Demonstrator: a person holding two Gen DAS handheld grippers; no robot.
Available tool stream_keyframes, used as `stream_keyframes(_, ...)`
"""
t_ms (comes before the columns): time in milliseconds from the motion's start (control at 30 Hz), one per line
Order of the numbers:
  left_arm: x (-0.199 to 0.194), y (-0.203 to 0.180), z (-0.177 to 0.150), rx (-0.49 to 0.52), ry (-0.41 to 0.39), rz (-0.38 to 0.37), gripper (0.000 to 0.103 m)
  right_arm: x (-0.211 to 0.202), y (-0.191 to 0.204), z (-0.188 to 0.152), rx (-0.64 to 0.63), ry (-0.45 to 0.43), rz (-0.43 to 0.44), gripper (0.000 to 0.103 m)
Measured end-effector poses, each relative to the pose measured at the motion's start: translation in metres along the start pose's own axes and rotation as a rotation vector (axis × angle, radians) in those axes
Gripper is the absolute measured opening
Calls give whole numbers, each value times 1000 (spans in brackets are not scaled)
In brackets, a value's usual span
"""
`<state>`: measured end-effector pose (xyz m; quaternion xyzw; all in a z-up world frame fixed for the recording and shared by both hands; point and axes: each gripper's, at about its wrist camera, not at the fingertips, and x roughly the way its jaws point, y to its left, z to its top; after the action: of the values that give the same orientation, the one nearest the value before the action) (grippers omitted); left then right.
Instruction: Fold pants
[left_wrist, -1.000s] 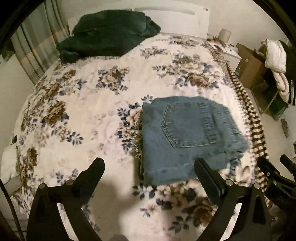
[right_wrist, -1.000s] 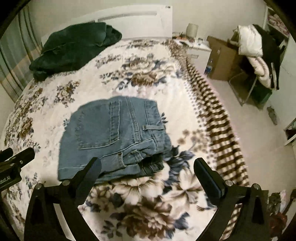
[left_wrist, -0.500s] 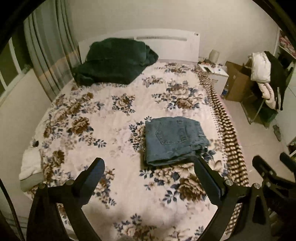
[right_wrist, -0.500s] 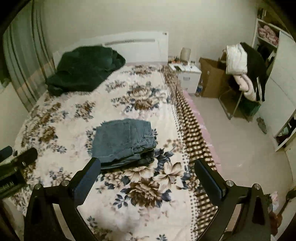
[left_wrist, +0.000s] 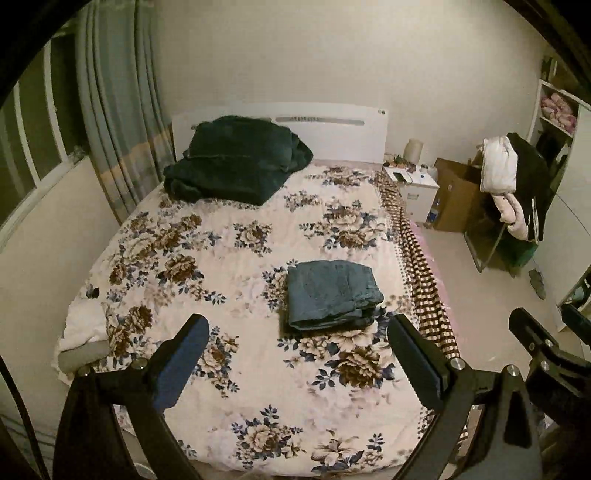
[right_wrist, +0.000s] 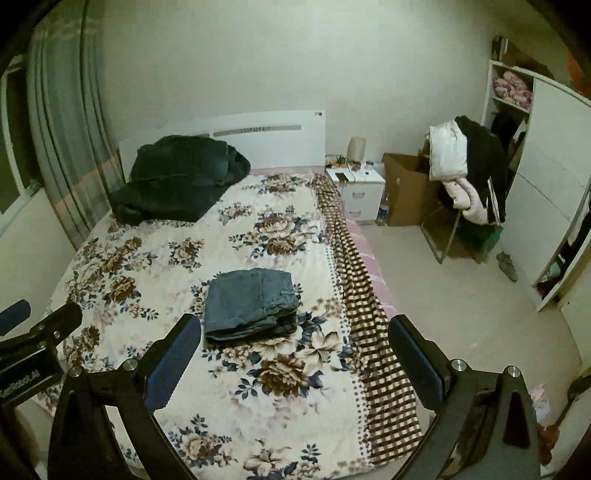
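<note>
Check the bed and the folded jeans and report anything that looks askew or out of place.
Nothing serious stands out. The folded jeans lie in a compact stack on the floral bedspread, lower layers poking out slightly at the right edge. A dark green blanket sits rumpled by the headboard.

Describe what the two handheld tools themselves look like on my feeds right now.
Both are matte black. The left tool has two flat tapered fingers with dark blue pads on the inner faces, mounted on angular black brackets with silver bolt heads. The right tool is built the same way. In the right wrist view, the left tool's body at the frame edge carries white lettering, cut off and not fully readable. No cables or sleeves show.
</note>
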<state>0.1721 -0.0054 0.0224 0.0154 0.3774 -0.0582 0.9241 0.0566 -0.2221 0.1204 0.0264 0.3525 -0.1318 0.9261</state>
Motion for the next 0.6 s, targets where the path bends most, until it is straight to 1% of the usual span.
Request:
stream_keyframes(167,-26,-2,-7,-1,-26,5,99,-47,-3,-2,-6,-37,1,103)
stream_keyframes(300,-36,-3,-13,-5,-35,11,99,-68,-7,-3,-6,-52,1,103)
stream_keyframes(333,-37,-4,-14,-3,-40,11,103,-71,-8,-3,-10,-56,-2,103)
stream_keyframes(467,-45,-5,-16,3,-61,20,103,-74,-10,-1,-17,-63,-2,103)
stream_keyframes(600,-50,-3,-16,-8,-60,23,103,-75,-10,-1,-15,-67,-4,103)
